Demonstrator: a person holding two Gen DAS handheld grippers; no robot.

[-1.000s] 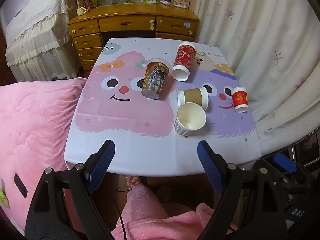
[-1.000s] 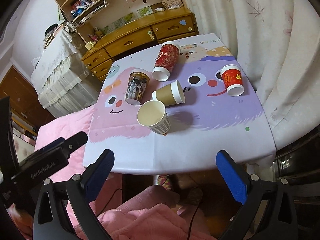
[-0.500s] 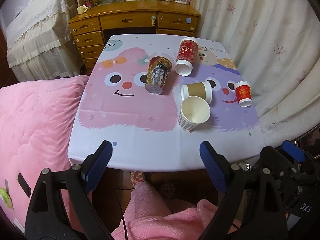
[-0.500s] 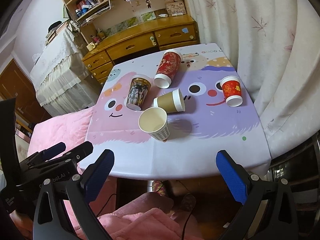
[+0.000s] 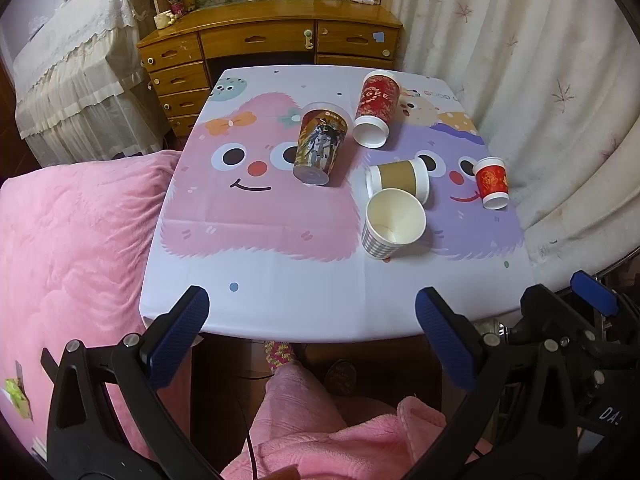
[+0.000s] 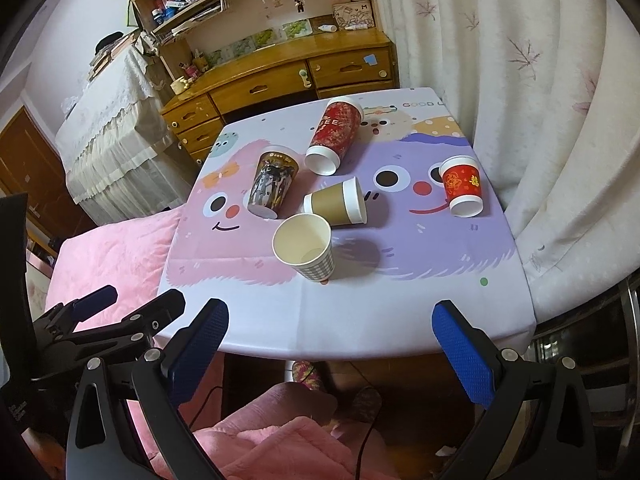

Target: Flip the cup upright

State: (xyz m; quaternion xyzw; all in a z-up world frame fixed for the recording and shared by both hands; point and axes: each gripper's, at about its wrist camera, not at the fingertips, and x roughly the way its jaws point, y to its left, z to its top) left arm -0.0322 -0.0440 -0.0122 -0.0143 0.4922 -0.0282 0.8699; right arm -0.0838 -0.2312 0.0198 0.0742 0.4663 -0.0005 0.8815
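Several paper cups are on a small table with a cartoon cloth (image 5: 256,272) (image 6: 384,312). A checked cup (image 5: 392,222) (image 6: 306,246) stands upright, mouth open. A brown cup (image 5: 400,178) (image 6: 336,202) lies on its side just behind it. A tall red cup (image 5: 376,108) (image 6: 334,134) and a picture-printed cup (image 5: 318,146) (image 6: 272,184) lie tipped. A small red cup (image 5: 491,182) (image 6: 462,188) stands upside down at the right. My left gripper (image 5: 312,320) and right gripper (image 6: 328,332) are both open and empty, before the table's near edge.
A pink quilt (image 5: 72,240) lies left of the table. A wooden desk with drawers (image 5: 272,40) stands behind it. A white curtain (image 5: 540,80) hangs close along the right side. My knees in pink cloth (image 5: 320,420) are below the grippers.
Both grippers have drawn back and risen a little, so the table sits slightly farther and higher in view. The cups have not moved. Both jaws stay open.
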